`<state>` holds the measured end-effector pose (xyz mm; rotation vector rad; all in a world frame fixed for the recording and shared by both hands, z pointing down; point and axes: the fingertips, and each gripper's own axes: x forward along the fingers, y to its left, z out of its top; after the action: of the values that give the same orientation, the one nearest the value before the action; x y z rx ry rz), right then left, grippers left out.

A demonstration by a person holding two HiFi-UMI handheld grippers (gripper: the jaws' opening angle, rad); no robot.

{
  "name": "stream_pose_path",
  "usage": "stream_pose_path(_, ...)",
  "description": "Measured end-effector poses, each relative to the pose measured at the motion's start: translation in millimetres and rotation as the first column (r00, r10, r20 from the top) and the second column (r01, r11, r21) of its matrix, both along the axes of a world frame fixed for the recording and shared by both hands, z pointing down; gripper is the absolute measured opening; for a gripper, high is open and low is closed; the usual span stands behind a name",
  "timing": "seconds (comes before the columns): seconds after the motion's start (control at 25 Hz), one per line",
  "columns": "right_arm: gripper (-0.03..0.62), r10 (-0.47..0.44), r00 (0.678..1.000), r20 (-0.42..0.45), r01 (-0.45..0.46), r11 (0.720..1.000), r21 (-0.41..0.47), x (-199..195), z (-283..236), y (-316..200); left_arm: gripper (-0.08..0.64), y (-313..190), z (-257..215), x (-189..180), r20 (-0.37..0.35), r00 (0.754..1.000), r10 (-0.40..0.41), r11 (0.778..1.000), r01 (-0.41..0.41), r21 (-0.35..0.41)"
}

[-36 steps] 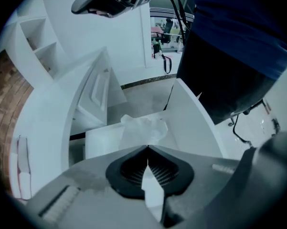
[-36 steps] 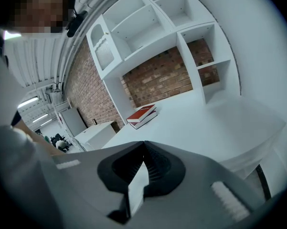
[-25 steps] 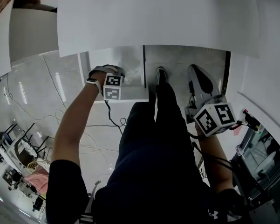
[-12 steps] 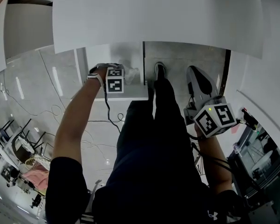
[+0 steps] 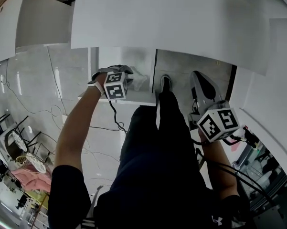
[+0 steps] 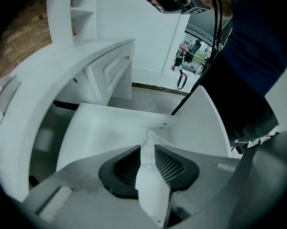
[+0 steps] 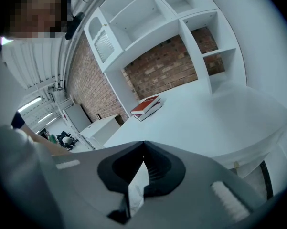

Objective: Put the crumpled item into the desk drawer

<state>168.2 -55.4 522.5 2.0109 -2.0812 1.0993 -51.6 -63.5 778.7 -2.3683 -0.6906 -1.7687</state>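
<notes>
Crumpled item (image 6: 152, 190), white and creased, is pinched between the jaws of the left gripper (image 6: 148, 149), and its tip pokes out just past them. Gripper and item are inside the open desk drawer (image 6: 100, 128), above its white floor; whether the item touches the floor cannot be told. Well apart, beside the person's leg, the right gripper (image 7: 143, 144) has its jaws pressed together at the tips, facing the desk (image 7: 205, 118) and a red book (image 7: 146, 107)
</notes>
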Motion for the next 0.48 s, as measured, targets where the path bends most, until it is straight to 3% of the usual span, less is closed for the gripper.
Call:
stream_pose_path(0.12, 0.003, -0.044, 0.999, -0.008, 0.044, 0.998, 0.032, -13.6, -14.5, -7.7, 0.103, -13.4, -34.4, -0.4, -0.08, 0.994, -0.077, 0.995, 0.081, 0.049)
stream_pose_path(0.24, 0.003, -0.092, 0.996, -0.019, 0.093, 0.994, 0.065, -27.0, -26.8, -15.8, 0.103, -25.1, -78.6, 4.9, -0.189, 0.961, -0.2, 0.975, 0.213, 0.055)
stream_pose_path(0.32, 0.003, -0.124, 0.992, -0.027, 0.125, 0.988, 0.086, -36.3, -34.8, -20.3, 0.103, -30.3, -104.9, 3.2, -0.253, 0.923, -0.289, 0.95, 0.309, 0.043)
stream_pose_path(0.48, 0.003, -0.178, 0.983, -0.037, 0.181, 0.977, 0.113, -56.2, -50.8, -22.7, 0.101, -32.0, -164.8, 1.1, -0.385, 0.822, -0.421, 0.89, 0.456, 0.0)
